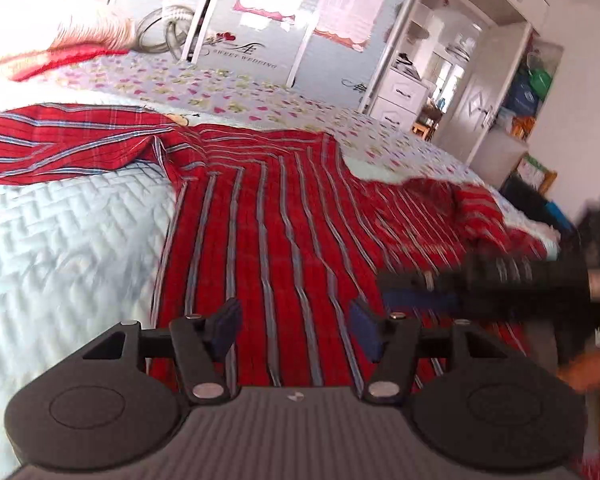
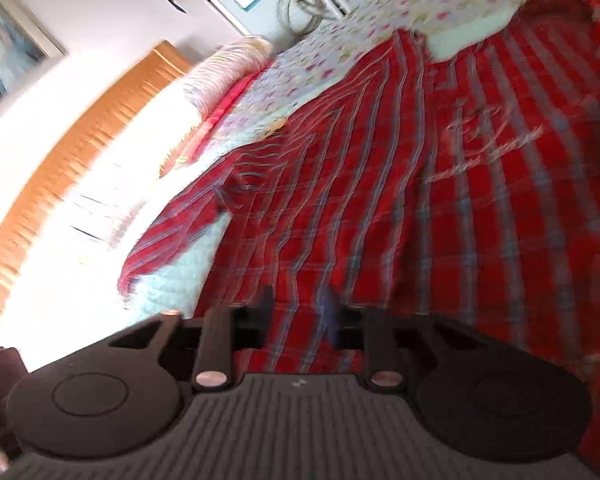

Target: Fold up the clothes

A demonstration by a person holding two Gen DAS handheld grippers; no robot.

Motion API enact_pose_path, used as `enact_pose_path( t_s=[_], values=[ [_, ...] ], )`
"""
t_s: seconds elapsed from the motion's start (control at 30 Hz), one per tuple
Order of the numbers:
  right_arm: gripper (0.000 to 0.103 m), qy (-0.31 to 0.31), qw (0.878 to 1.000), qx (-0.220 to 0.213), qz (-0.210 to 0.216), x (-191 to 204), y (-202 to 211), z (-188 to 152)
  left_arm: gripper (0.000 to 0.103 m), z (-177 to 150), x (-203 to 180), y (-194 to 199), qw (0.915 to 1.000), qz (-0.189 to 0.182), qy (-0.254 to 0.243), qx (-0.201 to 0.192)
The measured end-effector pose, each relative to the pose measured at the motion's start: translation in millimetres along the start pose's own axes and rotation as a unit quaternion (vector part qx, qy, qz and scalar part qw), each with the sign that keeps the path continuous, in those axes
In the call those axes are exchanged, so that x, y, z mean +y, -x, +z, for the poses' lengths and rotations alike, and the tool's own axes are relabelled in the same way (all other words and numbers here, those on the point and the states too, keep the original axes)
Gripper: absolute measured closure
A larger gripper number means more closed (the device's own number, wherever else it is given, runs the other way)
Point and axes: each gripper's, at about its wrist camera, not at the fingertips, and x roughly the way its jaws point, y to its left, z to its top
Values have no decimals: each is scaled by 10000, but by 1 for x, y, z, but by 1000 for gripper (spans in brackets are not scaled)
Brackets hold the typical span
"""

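A red plaid shirt (image 1: 280, 220) with blue-grey stripes lies spread flat on the bed, one sleeve (image 1: 60, 140) stretched out to the left. My left gripper (image 1: 294, 308) hovers low over the shirt's near part, open, with nothing between its fingers. My right gripper (image 1: 388, 288) comes in from the right just above the cloth, blurred by motion. In the right wrist view the shirt (image 2: 380, 200) fills the frame, its sleeve (image 2: 180, 232) at the left. There the right gripper (image 2: 298, 300) has a narrow gap between its fingers, and only cloth below shows through it.
The bed carries a pale blue quilt (image 1: 60, 240) and a floral sheet (image 1: 220, 88), with pillows (image 1: 80, 28) at the far left. A wardrobe (image 1: 260, 20) and an open cupboard (image 1: 500, 80) stand beyond the bed. An orange headboard (image 2: 80, 140) shows in the right wrist view.
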Motion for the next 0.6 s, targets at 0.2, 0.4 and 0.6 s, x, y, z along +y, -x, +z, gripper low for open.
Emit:
enact_pose_path(
  t_s=[0.2,0.4,0.6],
  values=[
    [80,-314,9983,-284,-400,-16,4,-1,48,-12,1,-17,9988,439,-237,-20],
    [73,-129,9991,-334,-230,-19,17,4,41,-13,-37,-20,9868,1248,-1029,54],
    [63,501,9897,-1214,-561,-14,87,11,21,-10,-90,-21,9688,1486,-1727,-976]
  ],
)
